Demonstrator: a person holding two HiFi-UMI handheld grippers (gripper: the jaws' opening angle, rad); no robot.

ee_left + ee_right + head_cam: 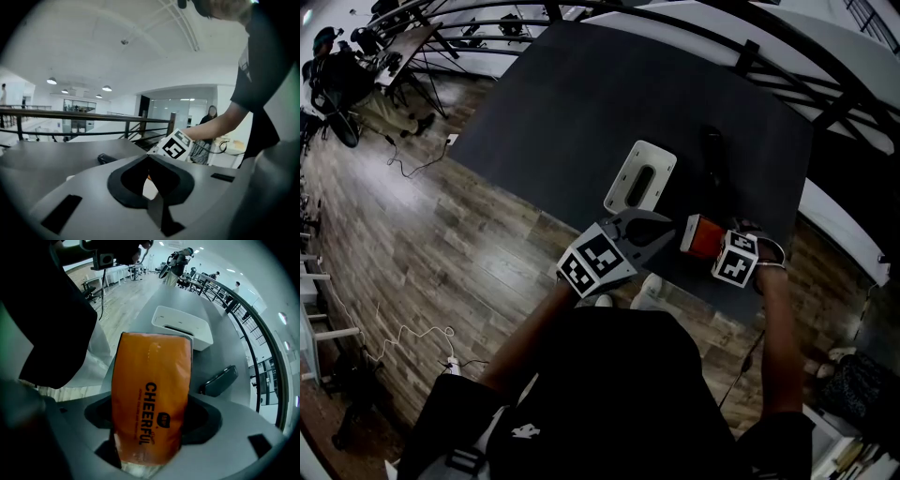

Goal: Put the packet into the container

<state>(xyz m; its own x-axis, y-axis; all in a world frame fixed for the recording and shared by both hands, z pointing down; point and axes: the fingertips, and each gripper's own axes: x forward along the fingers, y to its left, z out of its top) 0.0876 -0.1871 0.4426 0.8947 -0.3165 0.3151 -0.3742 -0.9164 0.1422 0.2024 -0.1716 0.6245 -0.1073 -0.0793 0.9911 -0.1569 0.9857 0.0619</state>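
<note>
Packet (152,399) is clamped in the right tongs (150,437); left tongs (149,159) are together, empty. Centre it above the container (180,324), lower inside, then release.

Dark table (581,112) — white container (639,176) (slotted top), black object (712,157) near it

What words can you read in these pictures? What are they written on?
"CHEERFUL": big black letters on the orange packet.
A tiny line of print beside that word and a small dark badge, both on the same packet: too small to read.
Marker cubes: only black and white square patterns, no words.
White container: no writing shows.
</note>
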